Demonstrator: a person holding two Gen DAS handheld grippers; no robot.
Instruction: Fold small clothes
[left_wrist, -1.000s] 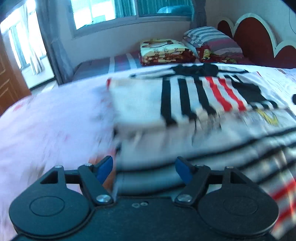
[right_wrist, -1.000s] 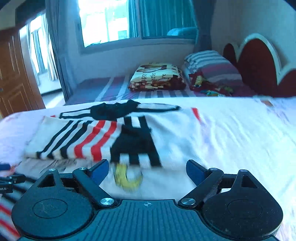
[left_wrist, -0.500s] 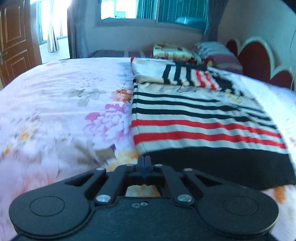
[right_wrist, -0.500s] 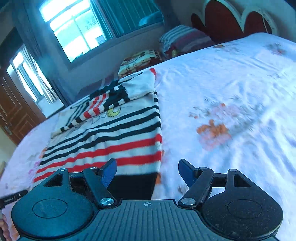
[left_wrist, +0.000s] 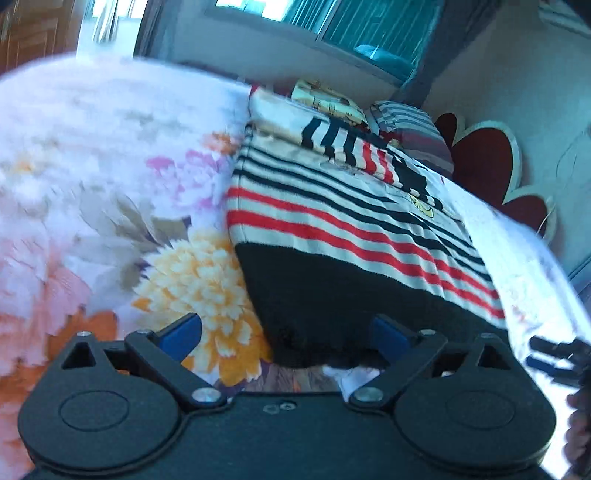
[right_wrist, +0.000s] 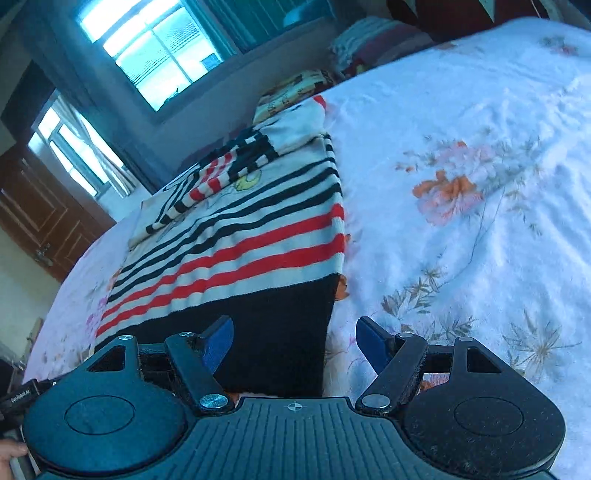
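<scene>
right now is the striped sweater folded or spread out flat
Partly folded: the sleeves lie folded across the striped sweater, while its body stretches flat down to the black hem.

Both wrist views low, near sweater (left_wrist: 351, 236) hem

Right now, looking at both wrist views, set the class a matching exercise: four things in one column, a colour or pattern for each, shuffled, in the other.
Things:
1. sweater hem
2. gripper pads
3. bedspread
4. headboard

Colours:
A. white with flowers
B. dark red with a pale edge
C. plain black
D. blue

Pairs: 1-C, 2-D, 3-A, 4-B
</scene>
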